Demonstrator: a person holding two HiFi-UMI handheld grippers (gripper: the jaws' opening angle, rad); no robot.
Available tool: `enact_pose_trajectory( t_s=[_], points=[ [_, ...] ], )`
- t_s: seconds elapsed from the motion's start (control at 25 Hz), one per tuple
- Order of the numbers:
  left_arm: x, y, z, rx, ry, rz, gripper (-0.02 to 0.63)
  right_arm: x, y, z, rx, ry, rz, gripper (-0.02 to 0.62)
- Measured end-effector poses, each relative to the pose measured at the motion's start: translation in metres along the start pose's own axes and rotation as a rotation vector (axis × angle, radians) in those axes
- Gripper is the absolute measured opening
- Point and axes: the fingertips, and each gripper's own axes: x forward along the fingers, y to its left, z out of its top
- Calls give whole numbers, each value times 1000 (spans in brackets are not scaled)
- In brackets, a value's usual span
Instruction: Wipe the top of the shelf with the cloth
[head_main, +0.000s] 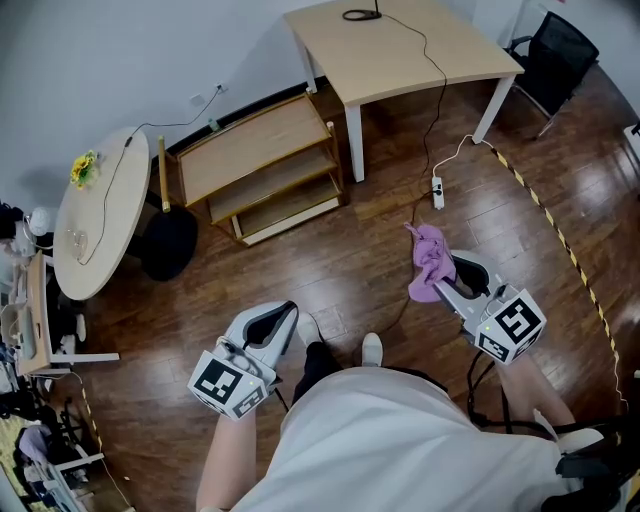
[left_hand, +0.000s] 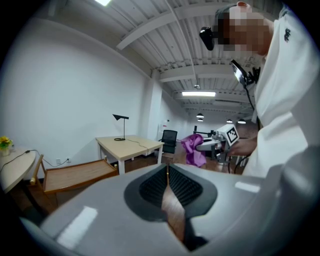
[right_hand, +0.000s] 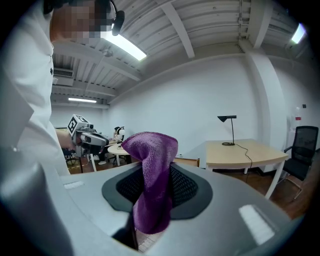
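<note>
Clamped between the ribbed jaws of the right tool (head_main: 455, 272): a nubbly purple cloth (head_main: 428, 265), bunched and drooping, well apart from the low pale-wood shelf (head_main: 255, 145) of three flat tiers. Left tool (head_main: 280, 318) pressed together on nothing, likewise well short of that shelf, over dark plank floor (head_main: 330, 260).

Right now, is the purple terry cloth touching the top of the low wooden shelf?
Apart. The head view shows the purple cloth clamped in the right gripper above the floor, well short of the wooden shelf.
</note>
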Motion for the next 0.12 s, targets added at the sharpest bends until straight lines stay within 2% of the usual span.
enact_pose_trajectory(
  t_s=[0.12],
  points=[
    [3,-3,0,0,6,-4,29,0,0,0,-8,3,11,127]
  ],
)
